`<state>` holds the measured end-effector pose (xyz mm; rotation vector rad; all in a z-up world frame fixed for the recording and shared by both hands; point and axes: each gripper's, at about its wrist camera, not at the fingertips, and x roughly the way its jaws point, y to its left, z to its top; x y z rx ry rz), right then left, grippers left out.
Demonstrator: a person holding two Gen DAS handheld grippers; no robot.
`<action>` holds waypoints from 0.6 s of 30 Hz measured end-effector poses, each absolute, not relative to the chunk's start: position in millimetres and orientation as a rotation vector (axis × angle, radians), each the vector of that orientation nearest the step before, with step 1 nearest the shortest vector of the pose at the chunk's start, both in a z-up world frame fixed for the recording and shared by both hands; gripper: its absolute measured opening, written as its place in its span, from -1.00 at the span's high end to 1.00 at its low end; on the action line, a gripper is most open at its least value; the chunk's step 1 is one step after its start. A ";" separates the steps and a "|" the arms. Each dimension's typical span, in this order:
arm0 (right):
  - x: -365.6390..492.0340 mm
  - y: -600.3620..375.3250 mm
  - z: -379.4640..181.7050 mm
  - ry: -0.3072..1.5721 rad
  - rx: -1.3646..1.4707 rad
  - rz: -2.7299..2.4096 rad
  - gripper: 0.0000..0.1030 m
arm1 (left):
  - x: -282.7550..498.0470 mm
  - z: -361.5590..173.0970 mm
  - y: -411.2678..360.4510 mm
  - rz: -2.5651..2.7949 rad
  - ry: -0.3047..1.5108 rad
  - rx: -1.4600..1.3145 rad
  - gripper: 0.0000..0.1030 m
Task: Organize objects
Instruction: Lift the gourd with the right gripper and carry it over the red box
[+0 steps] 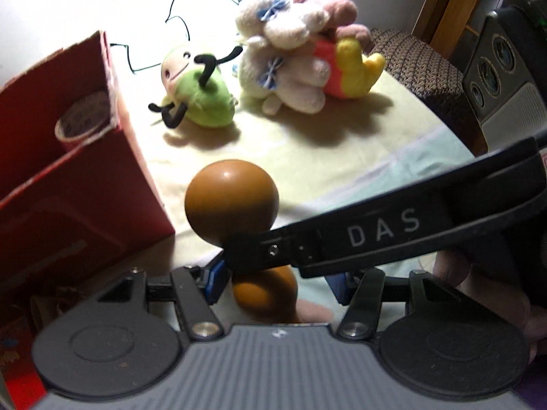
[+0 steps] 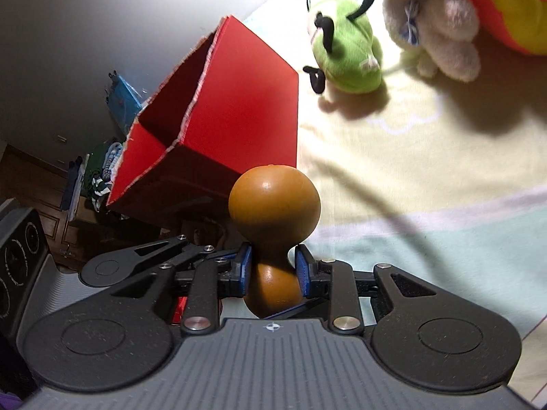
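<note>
Plush toys (image 1: 301,54) lie unsorted on the pale bedspread (image 2: 427,177) beyond the red cardboard box (image 2: 236,119), which holds only a tape roll (image 1: 83,116); right gripper (image 2: 273,268) clamps the brown gourd-shaped wooden piece (image 2: 273,201) at its waist beside the box; left gripper (image 1: 273,282) straddles it, grip unclear; dim cluttered room behind.

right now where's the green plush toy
In the left wrist view the green plush toy lies on the bedsheet, between the red box and the pile of plush toys.

Orange-brown gourd (image 2: 273,201); red box (image 2: 239,116); green plush (image 1: 201,99); blue-padded gripper (image 2: 273,270).
</note>
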<state>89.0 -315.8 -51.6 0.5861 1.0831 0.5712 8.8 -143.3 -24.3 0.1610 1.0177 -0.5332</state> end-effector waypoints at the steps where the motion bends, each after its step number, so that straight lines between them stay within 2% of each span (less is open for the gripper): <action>1: 92.2 -311.0 -46.0 1.071 0.581 0.576 0.42 | 8.3 -19.9 -144.5 -0.531 1.007 0.159 -0.15; 10: 99.4 -306.6 1.3 0.931 0.553 0.634 0.42 | 1.4 39.2 -129.5 -0.510 0.859 0.170 -0.15; 18: 128.9 -251.9 53.3 0.831 0.497 0.684 0.42 | 16.6 87.8 -84.1 -0.474 0.735 0.178 -0.15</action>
